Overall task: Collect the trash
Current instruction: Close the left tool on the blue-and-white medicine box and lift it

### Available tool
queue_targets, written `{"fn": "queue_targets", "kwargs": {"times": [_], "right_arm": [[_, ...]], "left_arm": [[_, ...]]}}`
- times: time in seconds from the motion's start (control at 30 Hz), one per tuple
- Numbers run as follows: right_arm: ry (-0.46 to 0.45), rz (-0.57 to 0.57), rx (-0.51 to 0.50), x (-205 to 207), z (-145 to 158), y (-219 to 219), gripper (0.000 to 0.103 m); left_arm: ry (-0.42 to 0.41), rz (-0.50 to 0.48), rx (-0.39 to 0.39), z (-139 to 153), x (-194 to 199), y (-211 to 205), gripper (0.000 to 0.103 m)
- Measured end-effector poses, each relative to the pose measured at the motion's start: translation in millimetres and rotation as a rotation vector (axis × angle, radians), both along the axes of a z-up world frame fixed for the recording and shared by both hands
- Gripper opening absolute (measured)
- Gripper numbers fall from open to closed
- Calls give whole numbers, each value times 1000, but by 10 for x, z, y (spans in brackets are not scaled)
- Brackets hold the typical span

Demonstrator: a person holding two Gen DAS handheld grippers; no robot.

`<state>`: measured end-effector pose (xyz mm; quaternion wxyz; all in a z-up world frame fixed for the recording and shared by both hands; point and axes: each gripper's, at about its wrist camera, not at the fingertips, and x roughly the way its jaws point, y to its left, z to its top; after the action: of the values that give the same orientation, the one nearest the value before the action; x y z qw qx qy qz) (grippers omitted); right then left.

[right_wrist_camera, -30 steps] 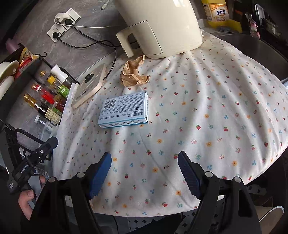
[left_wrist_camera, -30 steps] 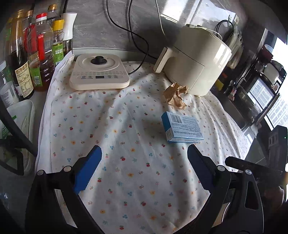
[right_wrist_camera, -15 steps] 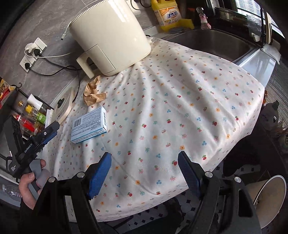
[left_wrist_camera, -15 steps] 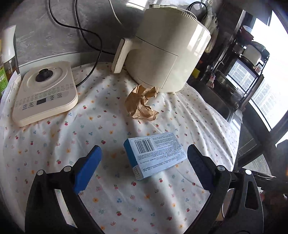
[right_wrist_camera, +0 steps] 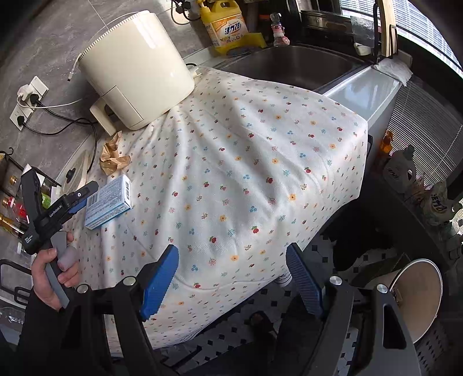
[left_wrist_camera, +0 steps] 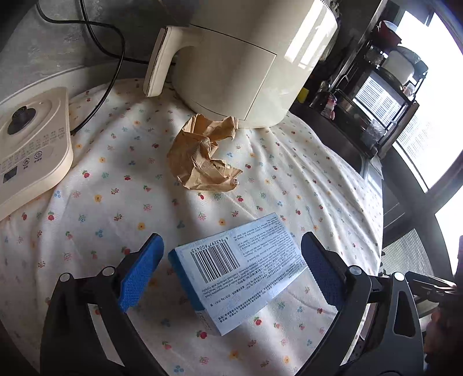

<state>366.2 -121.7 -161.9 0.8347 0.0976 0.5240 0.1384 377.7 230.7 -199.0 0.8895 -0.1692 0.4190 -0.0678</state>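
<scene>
A blue and white carton (left_wrist_camera: 240, 269) with a barcode lies flat on the flowered cloth (left_wrist_camera: 115, 196). My left gripper (left_wrist_camera: 231, 272) is open, its blue pads on either side of the carton and apart from it. A crumpled brown paper ball (left_wrist_camera: 202, 156) lies beyond it, against the cream air fryer (left_wrist_camera: 240, 57). The right wrist view shows the carton (right_wrist_camera: 108, 205), the paper (right_wrist_camera: 113, 156) and the left gripper (right_wrist_camera: 75, 199) at far left. My right gripper (right_wrist_camera: 231, 280) is open and empty past the cloth's front edge, above the floor.
A cream induction cooker (left_wrist_camera: 29, 150) sits left of the paper, its black cord running back. A bin (right_wrist_camera: 416, 298) stands on the tiled floor at lower right. A sink (right_wrist_camera: 292, 66) and yellow detergent jug (right_wrist_camera: 225, 26) lie behind the cloth. Bottles (right_wrist_camera: 11, 208) stand far left.
My left gripper has moved forward and right until the carton sits between its open pads. My right gripper has drawn back and swung right, off the counter's front edge toward the bin.
</scene>
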Motion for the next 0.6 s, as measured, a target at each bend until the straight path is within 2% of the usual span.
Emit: {"fn": "queue_targets", "kwargs": {"times": [0.3, 0.4, 0.43, 0.47, 0.5, 0.53, 0.57, 0.6], "right_arm": [[-12, 112, 17, 245, -11, 392, 76], [-22, 132, 26, 318, -7, 469, 76], [-20, 134, 33, 343, -17, 481, 76], [-17, 139, 37, 367, -33, 495, 76], [-11, 145, 36, 393, -54, 513, 76], [-5, 154, 36, 421, -72, 533, 76], [-2, 168, 37, 445, -81, 563, 76], [-5, 184, 35, 469, -81, 603, 76]], "left_arm": [[25, -37, 37, -89, -329, -283, 95], [31, -47, 109, -122, -375, -402, 95], [34, -46, 133, -142, -378, -426, 92], [41, -41, 160, -164, -378, -446, 87], [37, -27, 205, -165, -391, -469, 76], [41, -14, 233, -158, -401, -471, 58], [47, 2, 237, -143, -408, -442, 46], [57, 15, 215, -131, -413, -390, 22]]}}
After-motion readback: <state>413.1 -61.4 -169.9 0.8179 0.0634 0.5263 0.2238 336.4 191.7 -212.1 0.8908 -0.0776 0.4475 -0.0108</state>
